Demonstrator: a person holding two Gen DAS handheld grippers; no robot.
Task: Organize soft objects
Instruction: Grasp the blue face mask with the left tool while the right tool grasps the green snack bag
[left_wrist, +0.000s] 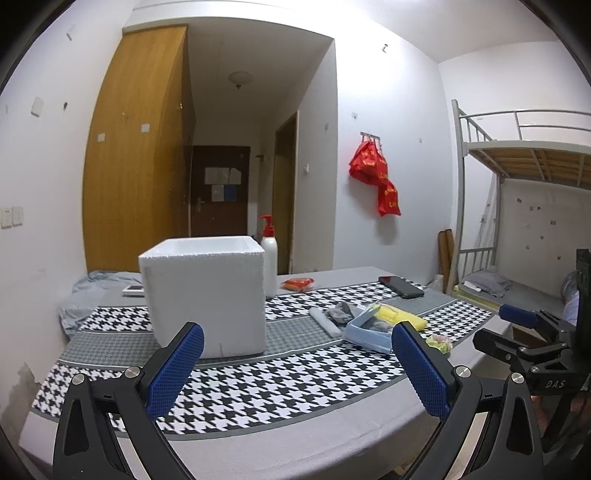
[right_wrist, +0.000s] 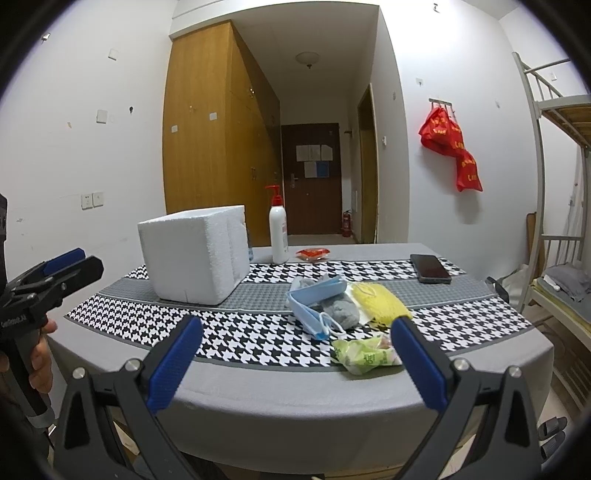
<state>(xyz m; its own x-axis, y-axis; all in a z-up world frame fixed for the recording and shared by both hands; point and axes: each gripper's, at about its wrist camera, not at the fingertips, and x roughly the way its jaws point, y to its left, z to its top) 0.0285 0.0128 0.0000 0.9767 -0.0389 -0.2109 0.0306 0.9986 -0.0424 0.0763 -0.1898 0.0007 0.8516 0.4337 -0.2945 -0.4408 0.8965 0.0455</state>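
White foam box (right_wrist: 194, 254): upright, open-topped, left on the tabletop. Right of it, a pile: blue face mask (right_wrist: 314, 306), grey socks (right_wrist: 341, 312), yellow knit cloth (right_wrist: 380, 301). Green crumpled packet (right_wrist: 364, 356) lies nearest.

My two cameras give bright, even indoor light from overhead. The red bags (right_wrist: 451, 144) throw a soft shadow on the wall (right_wrist: 436, 177). The hallway behind is dimmer. Straight lines bow strongly near the edges, corners go black, and detail looks slightly soft throughout.
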